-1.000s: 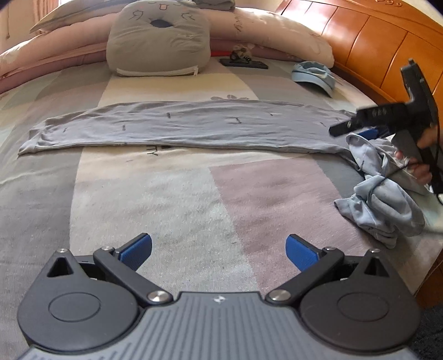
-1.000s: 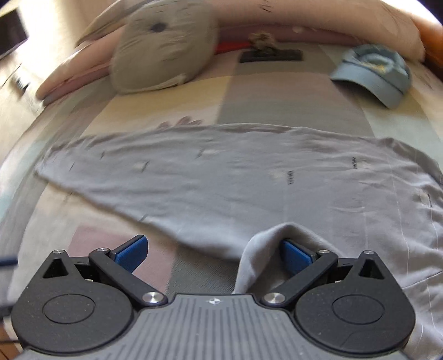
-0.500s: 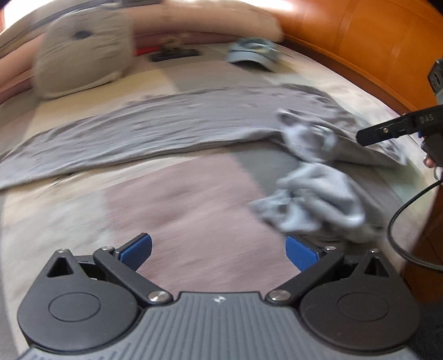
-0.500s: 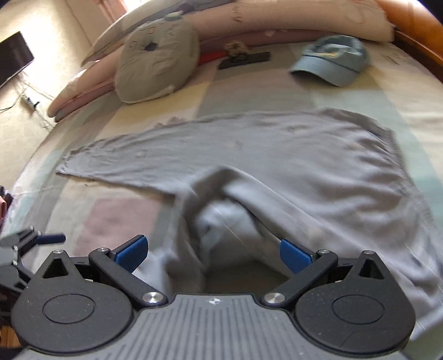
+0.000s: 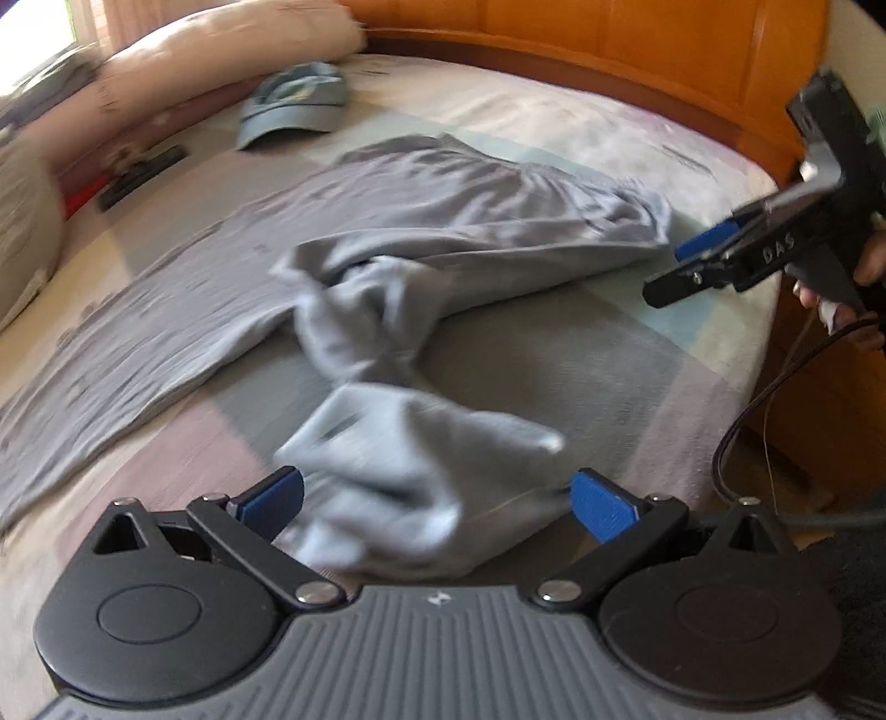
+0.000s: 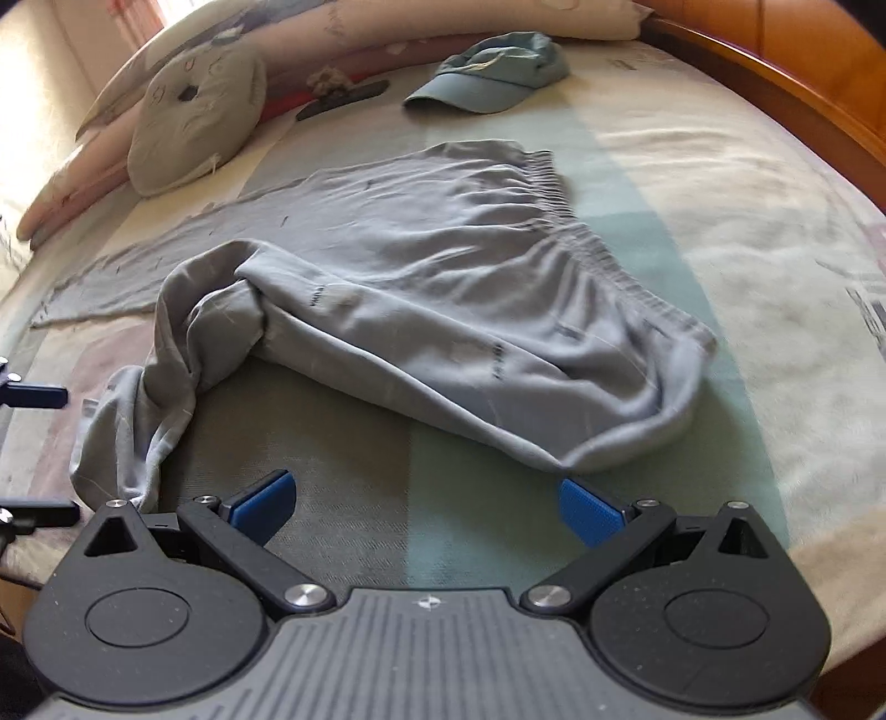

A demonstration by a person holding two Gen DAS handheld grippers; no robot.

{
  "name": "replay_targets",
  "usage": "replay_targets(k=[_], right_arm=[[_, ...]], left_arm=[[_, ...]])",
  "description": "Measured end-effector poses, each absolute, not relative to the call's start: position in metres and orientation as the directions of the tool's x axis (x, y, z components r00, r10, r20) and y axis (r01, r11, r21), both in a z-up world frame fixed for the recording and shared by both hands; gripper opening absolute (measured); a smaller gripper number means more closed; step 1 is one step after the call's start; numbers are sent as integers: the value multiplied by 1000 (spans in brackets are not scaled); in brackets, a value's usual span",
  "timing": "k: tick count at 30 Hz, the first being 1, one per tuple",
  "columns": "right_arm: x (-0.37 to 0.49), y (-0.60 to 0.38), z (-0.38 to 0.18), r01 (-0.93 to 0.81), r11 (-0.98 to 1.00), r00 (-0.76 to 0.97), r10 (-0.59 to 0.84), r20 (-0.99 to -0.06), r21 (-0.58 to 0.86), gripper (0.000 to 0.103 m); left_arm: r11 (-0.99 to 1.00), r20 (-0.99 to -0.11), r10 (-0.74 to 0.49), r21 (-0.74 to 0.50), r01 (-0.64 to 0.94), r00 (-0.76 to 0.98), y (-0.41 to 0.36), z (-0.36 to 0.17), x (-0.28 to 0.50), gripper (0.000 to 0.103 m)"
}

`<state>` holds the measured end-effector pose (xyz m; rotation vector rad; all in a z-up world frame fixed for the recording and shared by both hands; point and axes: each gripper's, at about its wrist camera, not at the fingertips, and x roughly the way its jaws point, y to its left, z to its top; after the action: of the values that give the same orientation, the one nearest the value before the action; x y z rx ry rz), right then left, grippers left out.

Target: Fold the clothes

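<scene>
Grey trousers (image 6: pixel 443 288), pastel checked bedspread (image 6: pixel 720 232), blue cap (image 6: pixel 493 77), orange wooden headboard (image 5: pixel 637 50)

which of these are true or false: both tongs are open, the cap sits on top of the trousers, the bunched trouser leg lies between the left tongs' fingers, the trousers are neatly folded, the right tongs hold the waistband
1. Both tongs are open. True: the left tongs and right tongs both stand spread wide.
2. The blue cap sits on the grey trousers. False: it lies apart, farther up the bed.
3. The bunched trouser leg lies between the left tongs' fingers. True, though not clamped.
4. The trousers are neatly folded. False: one leg lies flat, the other is crumpled.
5. The right tongs hold the waistband. False: they grip nothing.
</scene>
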<state>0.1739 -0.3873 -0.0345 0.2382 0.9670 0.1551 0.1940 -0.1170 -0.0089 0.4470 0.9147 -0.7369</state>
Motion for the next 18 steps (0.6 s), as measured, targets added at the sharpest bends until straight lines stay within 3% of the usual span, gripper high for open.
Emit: replay_targets(k=[5, 11, 18], right_arm=[[156, -398, -34, 15, 956, 577, 231, -783, 293, 103], [144, -408, -38, 65, 942, 582, 232, -779, 328, 103], [153, -398, -36, 42, 947, 578, 237, -781, 319, 103]], left_arm=[[637, -839, -408, 22, 771, 361, -134, -8, 190, 102], [675, -859, -440, -124, 727, 261, -127, -27, 207, 102], [660, -869, -352, 32, 750, 347, -142, -48, 205, 102]])
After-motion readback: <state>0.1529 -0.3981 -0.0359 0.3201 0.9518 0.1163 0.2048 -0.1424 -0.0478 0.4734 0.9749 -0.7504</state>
